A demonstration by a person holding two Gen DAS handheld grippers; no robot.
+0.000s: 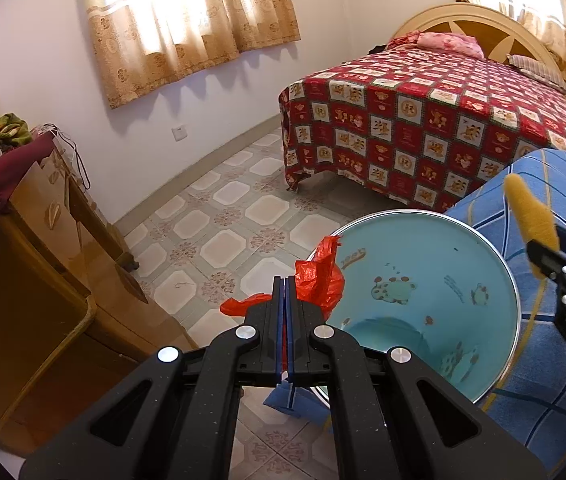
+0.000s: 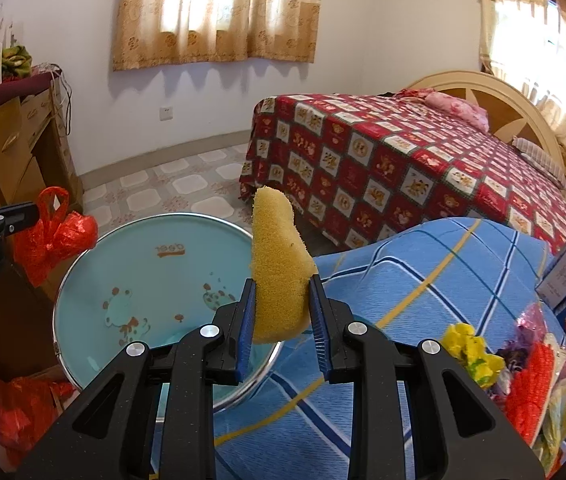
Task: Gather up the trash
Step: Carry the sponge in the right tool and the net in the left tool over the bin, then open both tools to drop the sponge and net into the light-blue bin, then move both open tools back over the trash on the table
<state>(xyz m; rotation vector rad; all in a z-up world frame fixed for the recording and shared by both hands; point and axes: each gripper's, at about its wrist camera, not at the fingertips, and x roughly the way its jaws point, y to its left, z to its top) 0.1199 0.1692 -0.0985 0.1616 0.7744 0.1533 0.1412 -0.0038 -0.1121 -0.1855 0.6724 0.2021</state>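
The right gripper (image 2: 283,300) clenches a yellow sponge (image 2: 279,276) upright between its blue pads, just above the near rim of the pale blue basin (image 2: 155,280). The left gripper (image 1: 286,300), jaws pressed together, seems to pinch the red plastic bag (image 1: 323,272) at the basin's left rim. Beyond the basin stands the bed (image 2: 403,160).
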